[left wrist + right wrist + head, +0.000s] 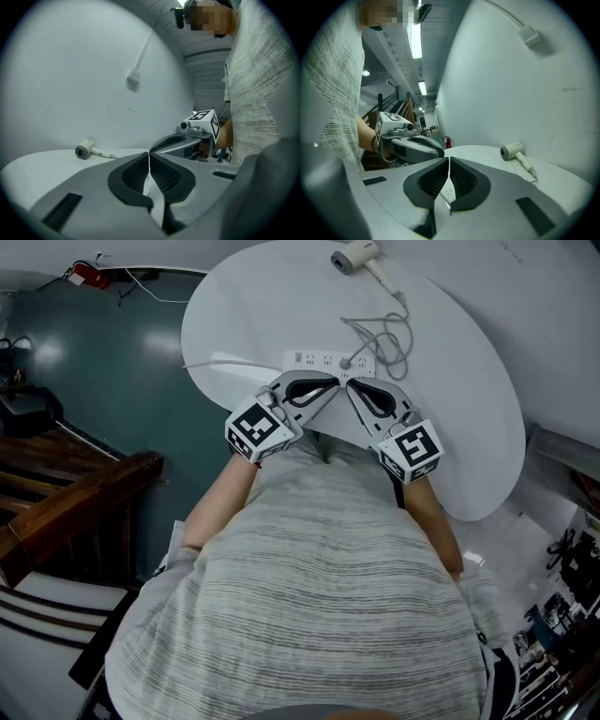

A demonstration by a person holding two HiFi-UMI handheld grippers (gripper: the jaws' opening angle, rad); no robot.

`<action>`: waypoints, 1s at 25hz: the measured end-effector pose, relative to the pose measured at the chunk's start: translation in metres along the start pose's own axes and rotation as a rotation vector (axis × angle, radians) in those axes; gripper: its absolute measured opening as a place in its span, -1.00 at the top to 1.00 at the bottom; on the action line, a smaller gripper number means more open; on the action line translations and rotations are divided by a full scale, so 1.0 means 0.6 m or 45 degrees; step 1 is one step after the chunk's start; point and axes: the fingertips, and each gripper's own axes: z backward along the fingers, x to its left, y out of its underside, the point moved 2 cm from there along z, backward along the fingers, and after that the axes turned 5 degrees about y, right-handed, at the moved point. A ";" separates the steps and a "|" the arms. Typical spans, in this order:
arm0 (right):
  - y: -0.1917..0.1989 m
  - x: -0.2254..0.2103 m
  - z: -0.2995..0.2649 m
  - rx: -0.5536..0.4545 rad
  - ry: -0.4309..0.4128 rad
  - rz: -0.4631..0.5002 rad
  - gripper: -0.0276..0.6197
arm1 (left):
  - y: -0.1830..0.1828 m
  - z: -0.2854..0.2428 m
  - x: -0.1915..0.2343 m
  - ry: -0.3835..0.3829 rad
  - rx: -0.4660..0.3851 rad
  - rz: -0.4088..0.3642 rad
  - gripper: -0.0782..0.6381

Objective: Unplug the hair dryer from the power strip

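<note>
Closest to the head camera is the person's grey striped shirt [309, 596], and past it both forearms reach out to the near edge of the round white table [469, 427]. Left gripper [330, 381] and right gripper [354, 383] sit side by side, tips angled in toward each other and nearly meeting right above the power strip [314, 360]. Both sets of tongs are pressed together with nothing between them. Each gripper view shows it pretty clearly, the ribbed pads meet in a thin line. So neither one has hold of anything.

Power strip lies along the near edge of the table, with its own white lead [220, 364] trailing off toward the left edge. One socket looks filled: a grey plug [345, 363] sits in it just right of the middle. The other sockets I can't really make out. From that plug the cord [386, 334] runs in a loose tangle across the middle of the table up to the hair dryer [356, 257], which lies on its side at the far edge, well apart from both grippers.
</note>
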 end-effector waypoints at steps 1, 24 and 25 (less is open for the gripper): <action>0.002 -0.003 -0.001 0.005 0.008 -0.009 0.83 | 0.002 -0.005 0.001 0.020 0.026 -0.020 0.76; 0.052 -0.039 -0.054 0.136 0.184 -0.146 0.83 | 0.083 -0.052 0.079 0.205 0.430 -0.220 0.58; 0.056 -0.039 -0.056 0.144 0.184 -0.149 0.83 | 0.090 -0.056 0.080 0.210 0.448 -0.221 0.54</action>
